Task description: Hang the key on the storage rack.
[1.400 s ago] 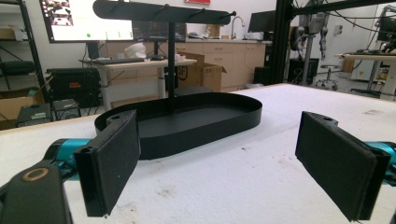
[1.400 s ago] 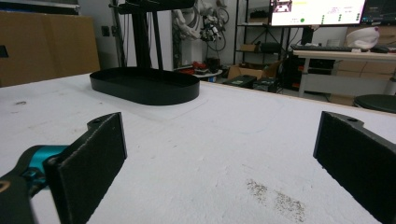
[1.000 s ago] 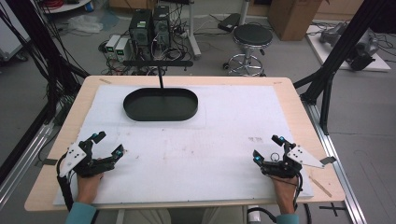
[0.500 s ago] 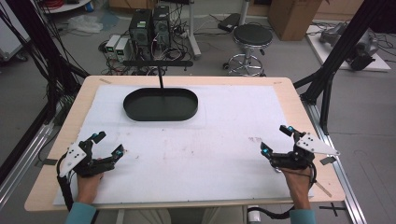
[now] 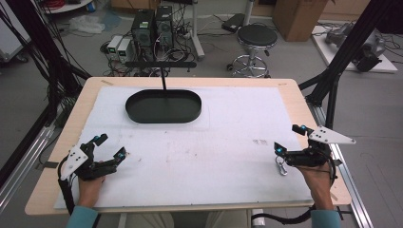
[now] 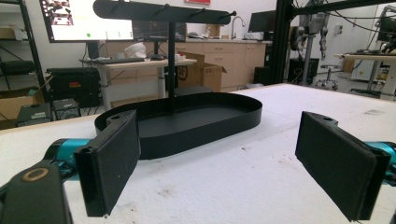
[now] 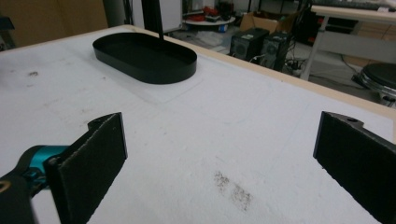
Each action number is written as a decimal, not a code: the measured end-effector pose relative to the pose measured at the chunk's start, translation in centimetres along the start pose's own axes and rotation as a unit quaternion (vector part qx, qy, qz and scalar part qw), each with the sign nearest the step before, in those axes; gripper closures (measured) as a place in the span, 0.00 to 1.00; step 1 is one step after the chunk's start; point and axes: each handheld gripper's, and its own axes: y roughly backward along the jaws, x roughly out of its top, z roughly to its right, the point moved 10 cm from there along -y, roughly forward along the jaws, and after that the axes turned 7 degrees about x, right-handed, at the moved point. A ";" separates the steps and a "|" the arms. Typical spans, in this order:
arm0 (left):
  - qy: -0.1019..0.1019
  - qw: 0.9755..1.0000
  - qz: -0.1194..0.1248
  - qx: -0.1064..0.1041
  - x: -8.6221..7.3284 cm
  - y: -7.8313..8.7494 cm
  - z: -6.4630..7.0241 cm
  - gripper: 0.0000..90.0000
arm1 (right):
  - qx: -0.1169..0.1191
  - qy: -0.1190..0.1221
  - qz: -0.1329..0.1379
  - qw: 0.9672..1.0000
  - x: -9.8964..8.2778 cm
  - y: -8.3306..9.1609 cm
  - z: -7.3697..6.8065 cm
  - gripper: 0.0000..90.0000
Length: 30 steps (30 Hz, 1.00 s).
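Even bright indoor light, soft shadows, slightly soft focus, near tool pads blurred

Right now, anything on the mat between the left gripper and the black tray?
Nothing visible. The left gripper is open, and only bare white mat lies between it and the black oval tray.

text: none legible | monitor [image 6: 88, 21]: content too small to read

One tray [image 5: 163, 106], two grippers [image 5: 108, 147] [image 5: 288, 139].
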 end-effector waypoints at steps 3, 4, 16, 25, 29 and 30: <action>-0.001 1.000 0.000 0.000 0.0 0.0 0.0 0.16 | 0.009 -0.011 -0.027 1.000 -0.5 0.3 0.4 0.05; -0.001 1.000 0.000 0.000 0.0 0.0 0.0 0.16 | 0.008 -0.011 -0.036 0.999 -0.6 0.4 0.5 0.05; -0.001 1.000 0.000 0.000 0.0 0.0 0.0 0.16 | 0.016 -0.040 -0.129 0.991 -2.7 0.9 1.8 0.06; -0.001 1.000 -0.001 0.000 0.0 0.0 0.0 0.16 | 0.021 -0.060 -0.191 0.980 -5.0 0.6 2.6 0.16; -0.001 1.000 -0.001 0.000 0.0 0.0 0.0 0.16 | 0.023 -0.069 -0.212 0.975 -5.7 0.6 2.9 0.18; -0.001 1.000 0.000 0.001 0.0 0.0 0.0 0.16 | 0.023 -0.068 -0.216 0.974 -5.9 0.5 3.1 0.19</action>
